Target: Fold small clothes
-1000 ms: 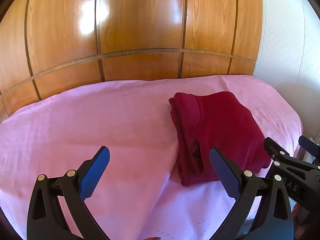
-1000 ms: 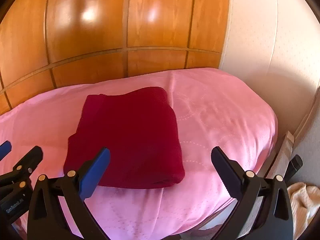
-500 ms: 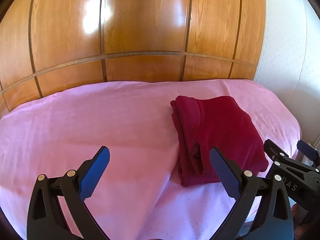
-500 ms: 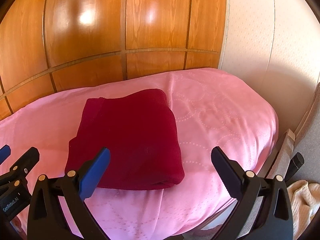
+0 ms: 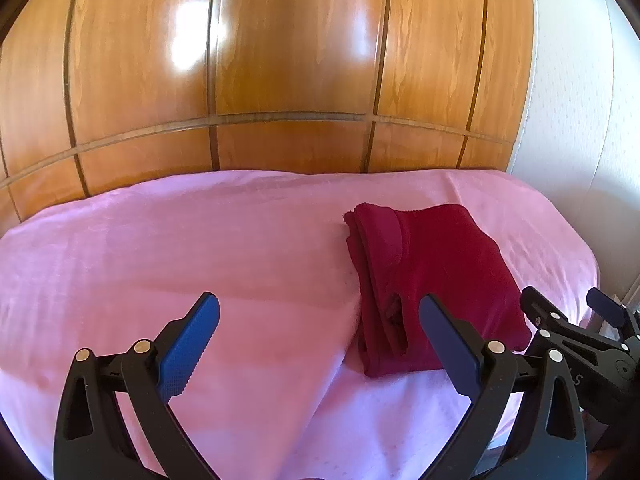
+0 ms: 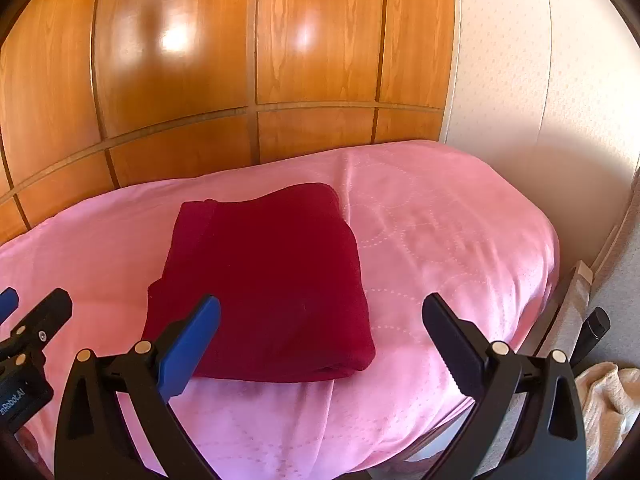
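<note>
A dark red garment lies folded into a thick rectangle on the right half of the pink bed. Its stacked fold edges face left in the left wrist view. My left gripper hovers open above the bed, just left of the garment's near edge, holding nothing. My right gripper is also open and empty, above the garment's near right corner. Each gripper shows at the edge of the other's view: the right gripper and the left gripper.
A glossy wooden panelled wall runs along the far side of the bed. A white textured wall closes the right end. Beige cloth lies on the floor past the bed's right corner.
Both grippers have pulled back and up a little from the garment, so it sits lower and smaller in view. The garment has not moved, and both grippers stay open.
</note>
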### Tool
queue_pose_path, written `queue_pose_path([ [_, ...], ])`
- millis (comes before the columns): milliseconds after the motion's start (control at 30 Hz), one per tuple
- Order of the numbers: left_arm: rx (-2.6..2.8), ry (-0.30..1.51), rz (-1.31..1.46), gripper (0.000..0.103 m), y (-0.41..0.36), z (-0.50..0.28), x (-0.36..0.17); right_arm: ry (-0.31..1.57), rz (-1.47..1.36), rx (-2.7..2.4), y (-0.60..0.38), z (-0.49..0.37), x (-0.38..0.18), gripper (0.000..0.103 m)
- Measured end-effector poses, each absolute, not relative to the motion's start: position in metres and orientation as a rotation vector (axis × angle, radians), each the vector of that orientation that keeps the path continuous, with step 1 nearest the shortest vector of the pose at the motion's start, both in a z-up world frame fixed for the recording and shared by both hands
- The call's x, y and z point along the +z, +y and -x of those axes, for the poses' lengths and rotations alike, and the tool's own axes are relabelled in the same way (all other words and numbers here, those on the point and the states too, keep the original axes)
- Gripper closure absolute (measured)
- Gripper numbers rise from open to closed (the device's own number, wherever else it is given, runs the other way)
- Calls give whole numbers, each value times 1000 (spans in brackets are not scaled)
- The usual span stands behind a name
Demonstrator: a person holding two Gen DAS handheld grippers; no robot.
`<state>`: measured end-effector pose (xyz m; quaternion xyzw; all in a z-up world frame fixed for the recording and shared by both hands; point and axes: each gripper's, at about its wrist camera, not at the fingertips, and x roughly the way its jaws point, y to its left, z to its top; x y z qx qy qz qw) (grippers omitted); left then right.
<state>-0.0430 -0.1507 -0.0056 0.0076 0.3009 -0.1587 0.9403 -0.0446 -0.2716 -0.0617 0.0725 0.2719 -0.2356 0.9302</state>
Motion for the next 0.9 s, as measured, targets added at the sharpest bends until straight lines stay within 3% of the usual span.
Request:
queue_pose_path([
  [600,-321,594,-23,4,-152,47,-1,592,-178,-464,-274,36,-74,2],
  [900,-298,667,21,4,-146,34,-11,608,-196,-459,-277,34,-79,2],
])
